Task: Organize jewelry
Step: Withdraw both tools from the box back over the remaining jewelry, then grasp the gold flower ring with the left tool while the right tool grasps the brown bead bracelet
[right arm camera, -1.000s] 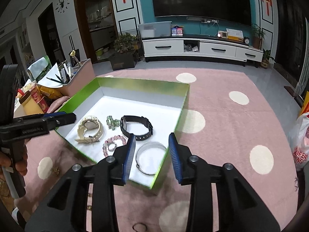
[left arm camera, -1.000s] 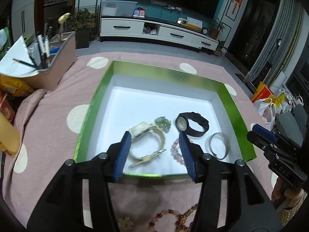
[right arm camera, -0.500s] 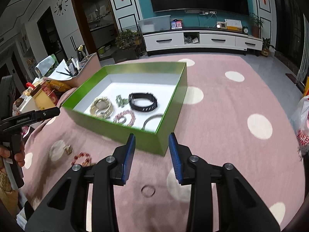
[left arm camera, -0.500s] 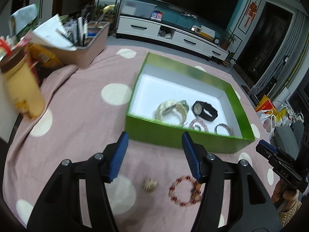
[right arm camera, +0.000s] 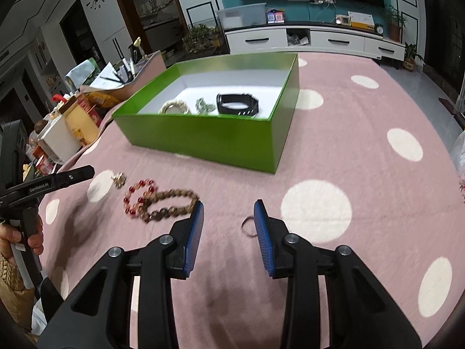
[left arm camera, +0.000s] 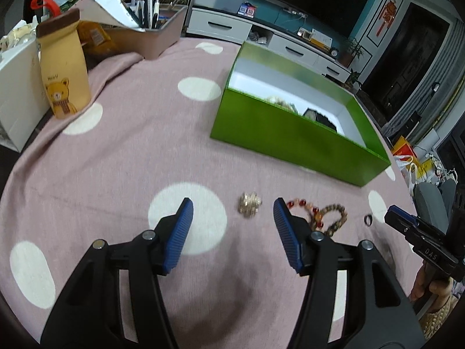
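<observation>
With box already holding watches, both grippers hang low over the tabletop, left fingers apart around brooch, right apart beside ring, likely next pickups.

My left gripper and right gripper are black with blue ridged pads. The cloth under me is pink with big cream dots. The box is bright green outside and white inside. In it I see a black watch, a cream watch and a pale green charm. Near the cloth's front edge lie a gold charm, red beads, brown beads and a dark ring. The tan carton has a brown top and an orange bear.
</observation>
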`<state>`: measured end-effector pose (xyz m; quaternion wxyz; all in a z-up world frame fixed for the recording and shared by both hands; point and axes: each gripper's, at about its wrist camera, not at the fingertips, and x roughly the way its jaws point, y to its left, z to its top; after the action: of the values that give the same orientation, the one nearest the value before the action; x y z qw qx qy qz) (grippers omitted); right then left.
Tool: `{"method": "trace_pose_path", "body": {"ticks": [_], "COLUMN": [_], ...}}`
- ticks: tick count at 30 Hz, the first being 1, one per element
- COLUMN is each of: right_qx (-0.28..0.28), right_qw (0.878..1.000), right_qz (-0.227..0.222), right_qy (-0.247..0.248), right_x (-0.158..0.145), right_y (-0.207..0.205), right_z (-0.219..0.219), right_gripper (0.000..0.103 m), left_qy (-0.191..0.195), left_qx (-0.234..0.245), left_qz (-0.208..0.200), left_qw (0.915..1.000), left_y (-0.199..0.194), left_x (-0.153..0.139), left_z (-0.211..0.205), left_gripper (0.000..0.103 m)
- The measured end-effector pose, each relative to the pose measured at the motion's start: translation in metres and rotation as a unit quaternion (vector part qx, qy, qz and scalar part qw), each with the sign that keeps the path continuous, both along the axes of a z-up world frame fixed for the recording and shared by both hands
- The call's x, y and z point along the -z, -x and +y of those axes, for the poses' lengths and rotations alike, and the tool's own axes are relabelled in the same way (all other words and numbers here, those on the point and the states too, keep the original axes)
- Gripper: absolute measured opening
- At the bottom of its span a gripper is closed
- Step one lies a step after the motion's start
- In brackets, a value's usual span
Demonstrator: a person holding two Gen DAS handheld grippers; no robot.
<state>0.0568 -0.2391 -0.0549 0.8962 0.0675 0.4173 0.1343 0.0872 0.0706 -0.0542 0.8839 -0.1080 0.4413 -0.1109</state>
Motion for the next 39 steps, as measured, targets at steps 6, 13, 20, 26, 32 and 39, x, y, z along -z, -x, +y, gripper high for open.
{"method": "trace_pose_path", "body": {"ticks": [6,13,20,26,32,39], "right_qx": [-0.011,-0.02,-0.024,-0.034,-0.039,-0.046], "right_qw": [1.0,1.0,0.999,0.999,0.999,0.998], "right_qz": [0.01,0.017,0.023,0.028,0.031,0.032], "right_qy": [-0.004,-0.004,-0.006,-0.005,-0.008,-0.009], "right_x": [0.006,0.011,0.017,0.02,0.023,0.025], "right_y": [0.005,0.0,-0.006,-0.01,-0.017,-0.029], "right_z": [0.01,0.017,0.02,0.028,0.033,0.043], "right_gripper": [0.036,0.036,0.036,0.036,0.036,0.036], "left_qy": [-0.013,-0.035,-0.054,-0.066,-0.083,-0.077], "left_qx": [0.005,0.015,0.032,0.037,0.036,0.034], "left_qz": [0.005,0.0,-0.003,-0.005,-0.017,-0.02], "left_qw": [0.9999,0.9993,0.9981,0.9971,0.9957,0.9962], "left_y": [0.001,-0.007,-0.014,-0.023,-0.024,-0.021], "left_x": [0.01,0.016,0.024,0.03,0.031,0.03], "left_z": [-0.006,-0.018,-0.031,-0.041,-0.047,-0.043], "left_gripper": [0.058,0.057,0.057,0.047,0.023,0.02]}}
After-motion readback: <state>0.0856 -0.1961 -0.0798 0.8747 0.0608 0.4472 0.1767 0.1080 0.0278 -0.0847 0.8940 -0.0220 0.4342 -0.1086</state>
